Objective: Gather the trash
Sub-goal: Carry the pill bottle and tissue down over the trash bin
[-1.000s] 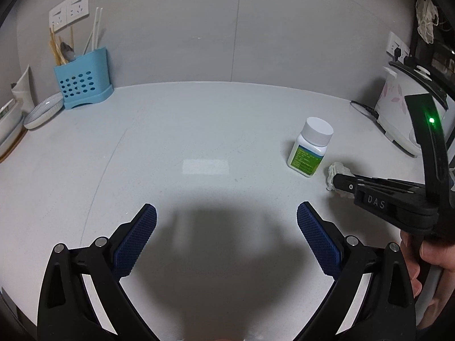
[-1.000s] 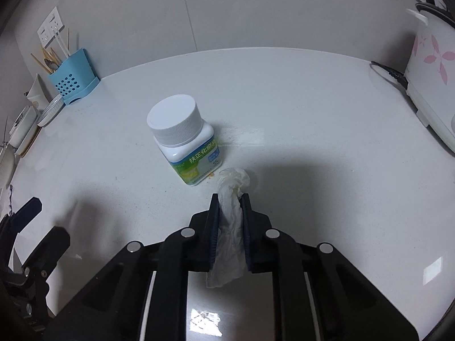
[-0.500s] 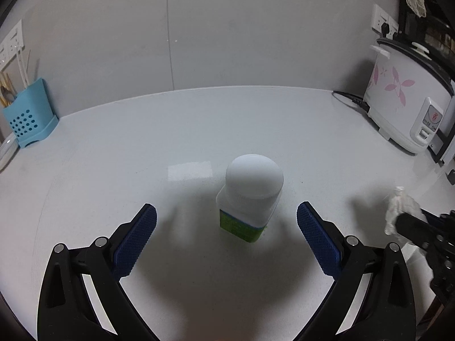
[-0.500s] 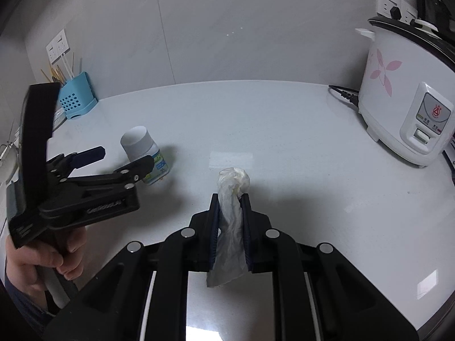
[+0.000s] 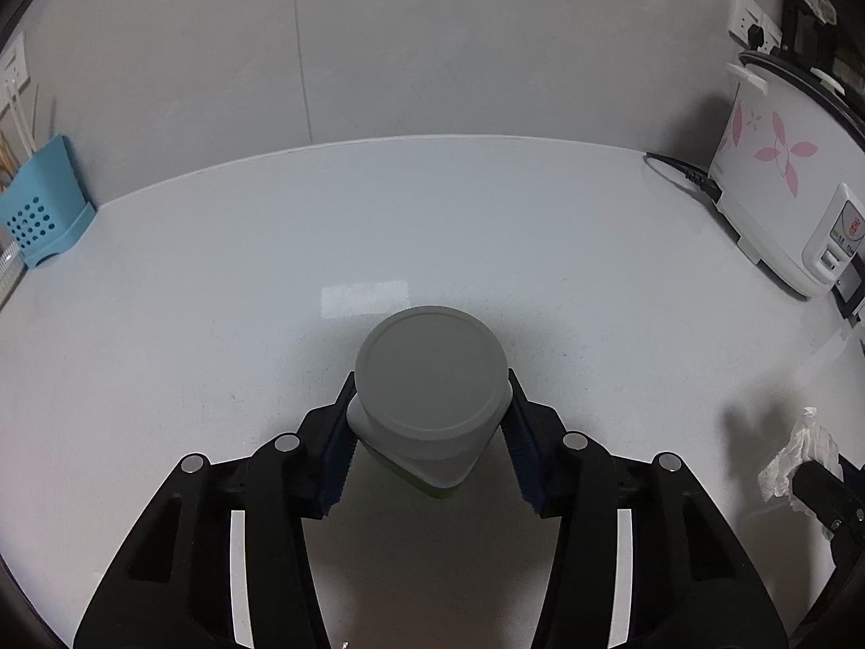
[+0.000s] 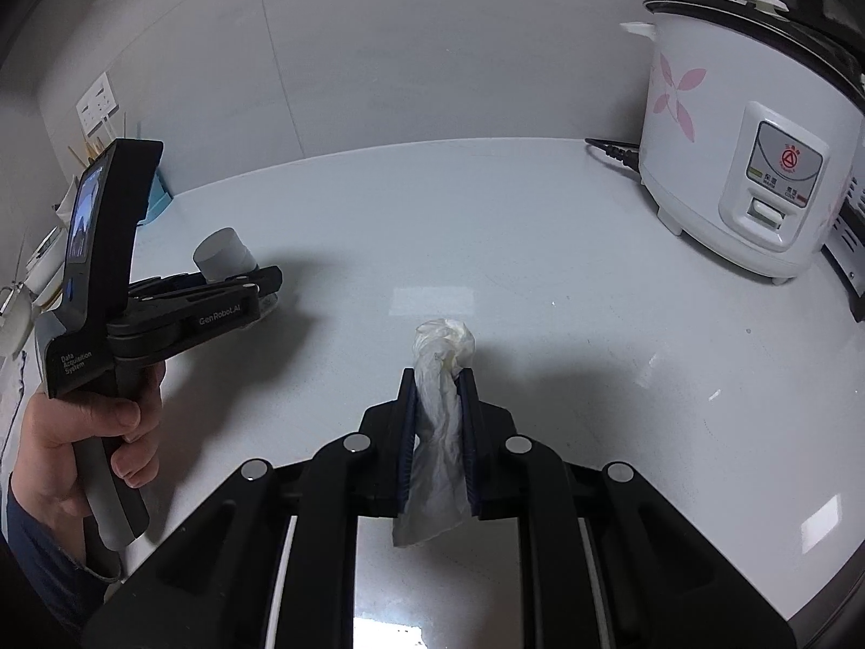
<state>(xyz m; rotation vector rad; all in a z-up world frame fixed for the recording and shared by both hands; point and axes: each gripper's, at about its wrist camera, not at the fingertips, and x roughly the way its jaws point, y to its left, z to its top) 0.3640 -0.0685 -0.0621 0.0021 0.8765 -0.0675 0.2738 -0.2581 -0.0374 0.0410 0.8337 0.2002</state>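
Observation:
A white pill bottle with a round white cap and green label sits between the blue pads of my left gripper, which is shut on it; the bottle's base is hidden. It also shows in the right wrist view, held by the left gripper just above the counter. My right gripper is shut on a crumpled white tissue, held above the counter. The tissue also shows in the left wrist view at the right edge.
A white rice cooker with pink flowers stands at the right, its black cord trailing on the white counter. A blue utensil holder stands at the far left against the wall.
My left gripper has moved forward around the pill bottle and closed on it. My right gripper has kept hold of the tissue and drawn back to the right, higher above the counter.

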